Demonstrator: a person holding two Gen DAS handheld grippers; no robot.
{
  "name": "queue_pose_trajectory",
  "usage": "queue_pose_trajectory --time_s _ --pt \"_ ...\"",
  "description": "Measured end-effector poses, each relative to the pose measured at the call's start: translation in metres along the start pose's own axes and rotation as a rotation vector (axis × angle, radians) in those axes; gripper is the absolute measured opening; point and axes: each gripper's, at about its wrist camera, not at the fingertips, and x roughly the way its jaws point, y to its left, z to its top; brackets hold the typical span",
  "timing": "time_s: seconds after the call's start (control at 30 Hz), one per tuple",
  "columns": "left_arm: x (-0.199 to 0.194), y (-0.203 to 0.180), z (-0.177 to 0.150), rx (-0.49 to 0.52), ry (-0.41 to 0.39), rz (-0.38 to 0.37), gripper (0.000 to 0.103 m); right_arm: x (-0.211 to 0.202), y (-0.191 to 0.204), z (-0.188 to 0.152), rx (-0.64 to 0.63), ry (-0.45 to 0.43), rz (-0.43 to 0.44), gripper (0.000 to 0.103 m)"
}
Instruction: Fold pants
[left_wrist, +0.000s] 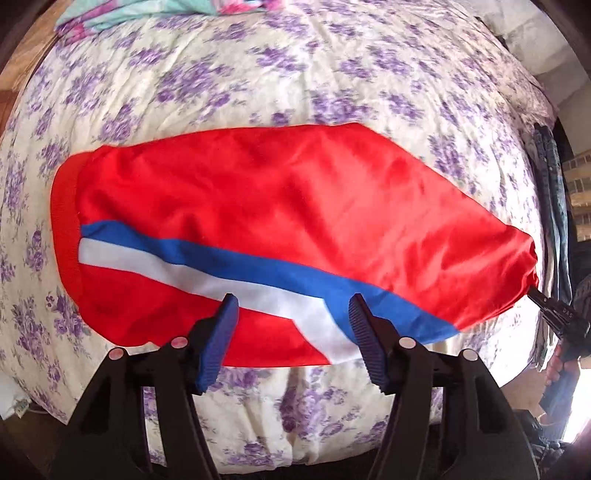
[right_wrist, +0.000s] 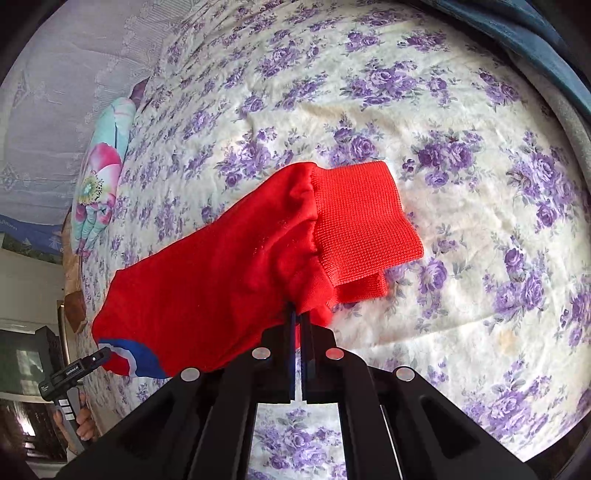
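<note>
Red pants (left_wrist: 280, 206) with a blue and white side stripe lie folded lengthwise on the flowered bed sheet (left_wrist: 258, 74). The waistband is at the left, the cuffs at the right. My left gripper (left_wrist: 293, 306) is open just above the pants' near edge, touching nothing. My right gripper (right_wrist: 298, 314) is shut on the pants (right_wrist: 207, 280) near the ribbed cuffs (right_wrist: 362, 218), lifting that end a little; it also shows in the left wrist view (left_wrist: 532, 291). The left gripper shows in the right wrist view (right_wrist: 105, 355) by the waistband.
A floral pillow (right_wrist: 99, 184) lies at the far end of the bed. Dark jeans (left_wrist: 554, 192) hang at the bed's right edge. A lace curtain (right_wrist: 66, 92) hangs behind the bed. The sheet's near edge (left_wrist: 295, 424) drops below my left gripper.
</note>
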Motion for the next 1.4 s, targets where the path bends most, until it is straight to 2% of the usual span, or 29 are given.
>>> queue_pose_trajectory --time_s 0.1,0.17,0.23,0.27,0.37,0.43,0.53,0.57,0.6,0.63,0.7,0.77,0.87,0.93,0.97,1.07,1.1,1.13,1.17,1.23,1.33,1.4 --pt "0.006 -0.036 0.003 0.082 -0.022 -0.009 0.060 0.002 0.000 -0.009 -0.012 0.032 -0.033 0.002" --pt "0.028 -0.048 0.004 0.091 0.011 -0.020 0.060 0.013 -0.005 -0.012 -0.006 0.041 -0.054 0.003" --pt "0.061 -0.045 0.005 0.075 0.085 -0.012 0.060 0.026 -0.011 -0.013 0.003 0.065 -0.073 0.011" --pt "0.073 -0.043 0.001 0.071 0.102 0.005 0.060 0.031 -0.012 -0.013 0.012 0.097 -0.103 0.020" --pt "0.072 -0.046 -0.002 0.082 0.073 0.008 0.061 0.026 -0.002 -0.019 -0.024 0.172 -0.146 0.022" --pt "0.070 -0.046 -0.006 0.085 0.061 0.001 0.062 0.015 0.019 -0.022 -0.107 0.199 -0.147 0.022" --pt "0.066 -0.041 -0.013 0.063 0.040 -0.022 0.061 0.004 0.070 -0.014 -0.235 0.203 -0.049 0.024" --pt "0.065 -0.039 -0.016 0.052 0.036 -0.032 0.061 0.005 0.096 -0.008 -0.305 0.186 -0.026 0.034" --pt "0.064 -0.038 -0.018 0.042 0.033 -0.044 0.061 0.009 0.122 0.000 -0.382 0.161 -0.008 0.049" --pt "0.064 -0.036 -0.020 0.037 0.029 -0.054 0.061 0.016 0.152 0.007 -0.470 0.129 0.004 0.051" --pt "0.063 -0.033 -0.024 0.031 0.020 -0.073 0.061 0.039 0.208 0.017 -0.639 0.093 0.028 0.051" --pt "0.063 -0.031 -0.026 0.027 0.016 -0.082 0.061 0.071 0.260 0.026 -0.766 0.107 0.084 0.051" --pt "0.062 -0.028 -0.025 0.025 0.023 -0.064 0.060 0.123 0.319 0.029 -0.890 0.183 0.117 0.051" --pt "0.061 -0.032 -0.027 0.043 0.024 -0.034 0.057 0.155 0.346 0.026 -0.978 0.249 0.094 0.050" --pt "0.061 -0.035 -0.028 0.055 0.025 -0.028 0.047 0.169 0.355 0.023 -1.023 0.279 0.069 0.050" --pt "0.062 -0.042 -0.030 0.055 0.016 -0.031 0.033 0.198 0.369 0.017 -1.113 0.345 0.021 0.048" --pt "0.062 -0.039 -0.031 0.042 0.012 -0.042 0.030 0.205 0.370 0.018 -1.117 0.363 0.025 0.040" --pt "0.062 -0.037 -0.032 0.028 0.008 -0.051 0.022 0.209 0.371 0.019 -1.111 0.381 0.038 0.029" --pt "0.061 -0.033 -0.033 0.015 0.008 -0.071 0.017 0.212 0.370 0.019 -1.103 0.404 0.062 0.012" --pt "0.056 -0.029 -0.035 0.008 -0.004 -0.104 0.009 0.213 0.370 0.018 -1.103 0.416 0.076 0.009" --pt "0.046 -0.036 -0.036 0.055 -0.043 -0.093 0.008 0.205 0.373 0.018 -1.106 0.371 0.061 0.008" --pt "0.056 -0.039 -0.034 0.062 -0.016 -0.080 0.008 0.202 0.375 0.021 -1.101 0.347 0.040 0.008"
